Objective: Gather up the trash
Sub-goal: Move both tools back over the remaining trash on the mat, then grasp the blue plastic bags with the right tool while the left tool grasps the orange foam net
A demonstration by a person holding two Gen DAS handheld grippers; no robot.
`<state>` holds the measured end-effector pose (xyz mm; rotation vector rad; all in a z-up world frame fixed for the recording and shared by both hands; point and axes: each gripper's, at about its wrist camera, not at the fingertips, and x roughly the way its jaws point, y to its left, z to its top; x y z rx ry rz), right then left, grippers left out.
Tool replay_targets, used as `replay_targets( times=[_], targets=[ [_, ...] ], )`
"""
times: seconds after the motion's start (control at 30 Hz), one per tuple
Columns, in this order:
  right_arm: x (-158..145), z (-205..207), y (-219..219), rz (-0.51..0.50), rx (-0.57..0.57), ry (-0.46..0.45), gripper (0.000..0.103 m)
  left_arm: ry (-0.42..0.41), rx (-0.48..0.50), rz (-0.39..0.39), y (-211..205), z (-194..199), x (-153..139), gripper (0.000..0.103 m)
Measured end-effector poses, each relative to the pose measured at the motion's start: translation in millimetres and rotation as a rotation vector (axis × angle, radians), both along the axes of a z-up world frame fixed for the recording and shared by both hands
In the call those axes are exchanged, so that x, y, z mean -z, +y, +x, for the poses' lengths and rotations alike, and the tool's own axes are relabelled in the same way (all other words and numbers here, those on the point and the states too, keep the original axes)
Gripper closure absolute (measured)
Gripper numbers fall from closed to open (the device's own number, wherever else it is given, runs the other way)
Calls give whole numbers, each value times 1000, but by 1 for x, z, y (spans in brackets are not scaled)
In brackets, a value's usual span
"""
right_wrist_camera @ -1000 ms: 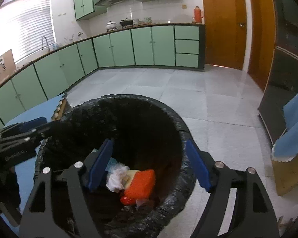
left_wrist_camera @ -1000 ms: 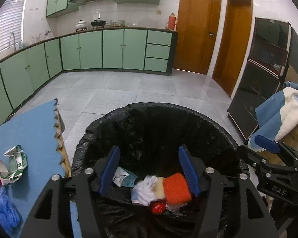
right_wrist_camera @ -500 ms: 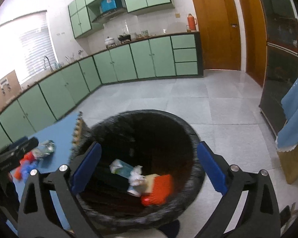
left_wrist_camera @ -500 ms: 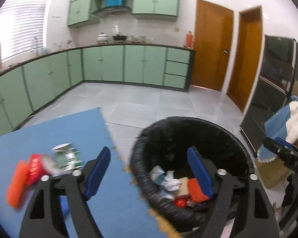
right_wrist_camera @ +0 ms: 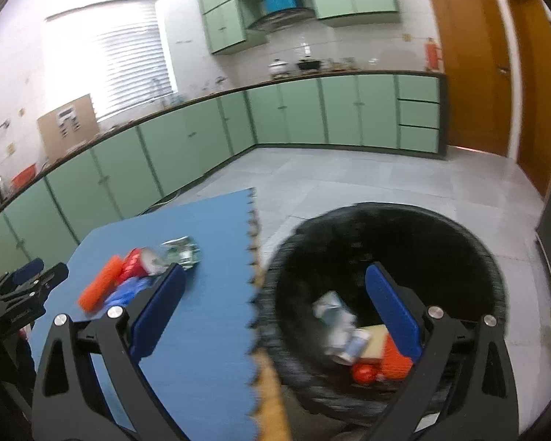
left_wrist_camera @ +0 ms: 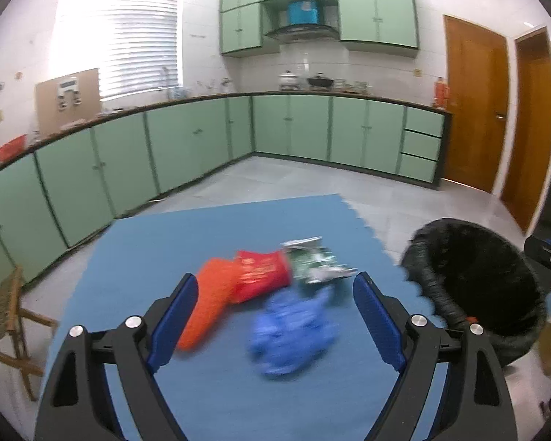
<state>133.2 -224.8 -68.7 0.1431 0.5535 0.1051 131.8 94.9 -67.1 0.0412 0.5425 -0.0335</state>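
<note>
Left gripper [left_wrist_camera: 275, 316], jaws opening and empty, over the blue mat [left_wrist_camera: 209, 235]; ahead at 12 o'clock lie an orange sponge [left_wrist_camera: 211, 303], red wrapper [left_wrist_camera: 262, 275], blue glove [left_wrist_camera: 292, 332] and what may be a foil packet [left_wrist_camera: 314, 264]. Right gripper [right_wrist_camera: 275, 308], spread and empty, with the bin [right_wrist_camera: 385, 228] at 2 o'clock.

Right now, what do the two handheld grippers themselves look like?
Both look alike. The left gripper has a black angular frame with triangular cut-outs, round silver bolt heads at the pivots, and two flat blue finger pads. The right gripper has the same black frame, silver bolts and blue pads. No cables or sleeves show; small white lettering on the left gripper's side is unreadable.
</note>
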Motion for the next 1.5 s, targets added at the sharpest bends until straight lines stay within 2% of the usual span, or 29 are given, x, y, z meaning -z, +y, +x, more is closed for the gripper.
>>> replay_targets(
  times=[0.27,0.5,0.73,0.97,1.0,1.07,1.13,1.2,1.27,1.37,1.5],
  targets=[
    [11,19,79,-22,-131,1,7,9,-93,12,45,-9,17,18],
    [42,47,140,-32,-202,82,7,35,-139,38,73,-12,36,18],
    [68,68,177,-96,-243,139,7,79,-175,25,97,-6,54,18],
    [87,86,191,-115,-263,197,9,102,-189,13,111,1,63,18],
    [89,87,193,-116,-267,205,11,106,-190,11,112,2,64,18],
    [95,88,197,-114,-291,231,24,110,-192,8,113,4,65,18],
    [101,87,201,-102,-319,256,28,115,-193,4,112,5,66,18],
    [104,84,203,-91,-341,266,36,118,-191,1,111,7,67,18],
    [104,82,206,-73,-374,272,52,120,-186,-4,110,8,68,18],
    [100,79,208,-68,-412,271,67,123,-176,-7,106,11,69,18],
    [89,75,204,-63,-427,244,79,126,-165,-5,98,18,69,18]
  ],
)
